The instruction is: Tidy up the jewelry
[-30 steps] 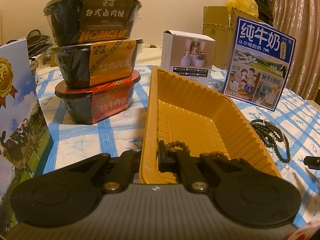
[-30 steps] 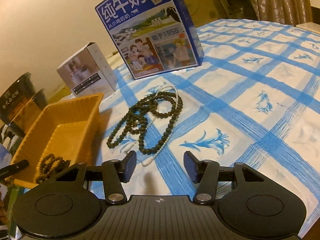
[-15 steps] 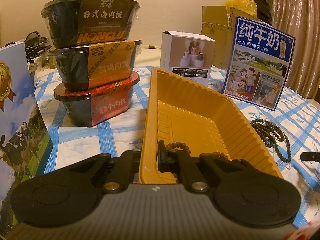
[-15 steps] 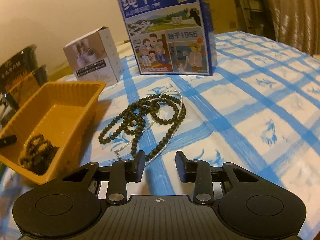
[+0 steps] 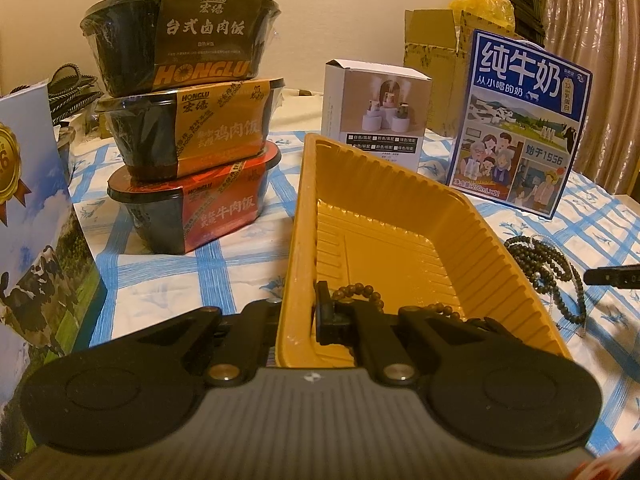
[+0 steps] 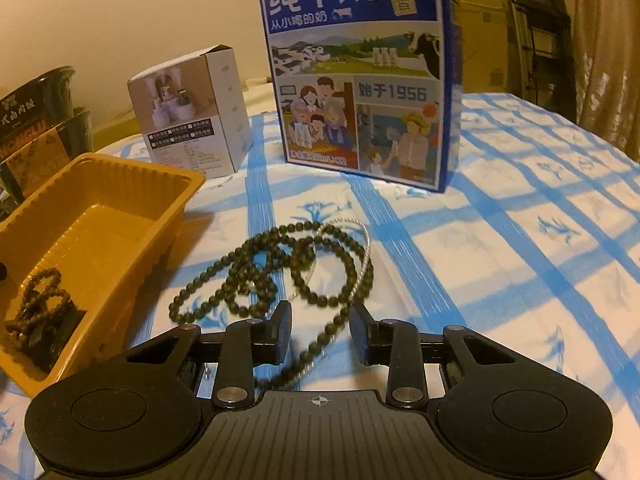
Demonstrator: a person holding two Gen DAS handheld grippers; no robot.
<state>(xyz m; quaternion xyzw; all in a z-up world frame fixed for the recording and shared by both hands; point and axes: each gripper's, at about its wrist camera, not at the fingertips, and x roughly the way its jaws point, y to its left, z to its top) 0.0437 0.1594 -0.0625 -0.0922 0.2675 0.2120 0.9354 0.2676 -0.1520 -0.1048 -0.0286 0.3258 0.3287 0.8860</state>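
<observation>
My left gripper [image 5: 300,312] is shut on the near left wall of the yellow plastic tray [image 5: 400,248], one finger outside and one inside. A brown bead bracelet [image 5: 360,294] lies in the tray's near end [image 6: 36,300]. On the blue-checked cloth to the right of the tray [image 6: 100,216] lies a long dark green bead necklace [image 6: 280,260], tangled with a thin pearl chain [image 6: 366,248]. My right gripper [image 6: 320,328] hangs over the necklace's near end, half open. A bead strand runs between its fingers, and the pads stand apart from it. Its fingertip [image 5: 612,276] shows at the right edge of the left wrist view, beside the necklace [image 5: 548,264].
A blue milk carton [image 6: 360,80] and a white product box [image 6: 192,112] stand behind the necklace. Three stacked instant-rice bowls [image 5: 192,140] stand left of the tray, and a blue printed box [image 5: 32,240] stands at the near left. Cardboard boxes and a curtain are behind.
My right gripper has come in over the necklace, rolled level, and its jaws have narrowed around the bead strand. The left gripper and the tray have kept still.
</observation>
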